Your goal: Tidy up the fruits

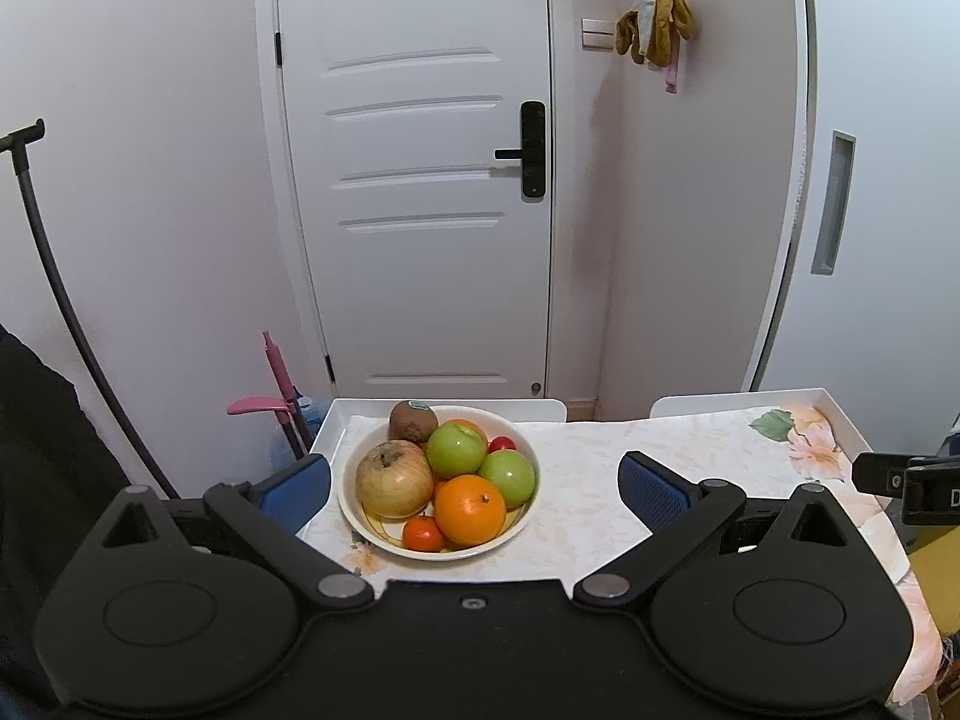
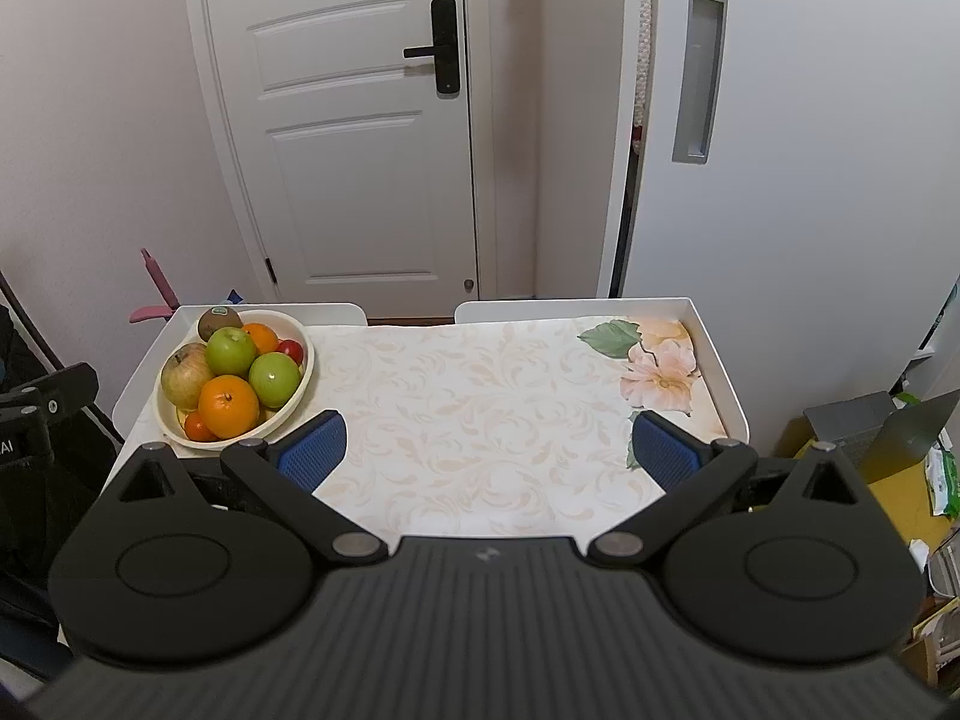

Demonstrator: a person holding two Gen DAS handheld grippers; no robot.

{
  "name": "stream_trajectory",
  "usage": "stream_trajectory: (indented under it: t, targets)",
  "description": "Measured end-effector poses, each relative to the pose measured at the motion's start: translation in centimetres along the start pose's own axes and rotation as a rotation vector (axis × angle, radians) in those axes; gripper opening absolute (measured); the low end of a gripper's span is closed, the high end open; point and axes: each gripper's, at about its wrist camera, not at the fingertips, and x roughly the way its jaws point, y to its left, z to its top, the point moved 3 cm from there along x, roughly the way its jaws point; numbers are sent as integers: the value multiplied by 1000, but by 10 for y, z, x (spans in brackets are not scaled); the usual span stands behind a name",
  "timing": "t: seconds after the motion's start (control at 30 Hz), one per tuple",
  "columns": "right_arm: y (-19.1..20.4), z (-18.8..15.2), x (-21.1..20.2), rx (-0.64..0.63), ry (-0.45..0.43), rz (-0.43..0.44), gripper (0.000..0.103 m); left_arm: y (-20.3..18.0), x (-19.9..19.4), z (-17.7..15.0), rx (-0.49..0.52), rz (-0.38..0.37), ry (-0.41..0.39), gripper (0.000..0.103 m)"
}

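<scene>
A cream bowl sits at the table's left end, full of fruit. In it lie a big orange, two green apples, a yellowish apple, a kiwi, a small mandarin and a red cherry tomato. My left gripper is open, its blue pads spread either side of the bowl, slightly nearer than it. My right gripper is open over the bare cloth, right of the bowl.
The table is a white tray lined with a floral cloth. A white door stands behind it. A pink-handled tool leans at the left. Boxes and clutter lie on the floor at the right.
</scene>
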Motion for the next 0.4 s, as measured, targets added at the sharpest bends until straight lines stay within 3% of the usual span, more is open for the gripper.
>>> stream_trajectory:
  t: [0.4]
  targets:
    - [6,-1,0,3,5,5,103,5,-1,-1,0,-2,1,103]
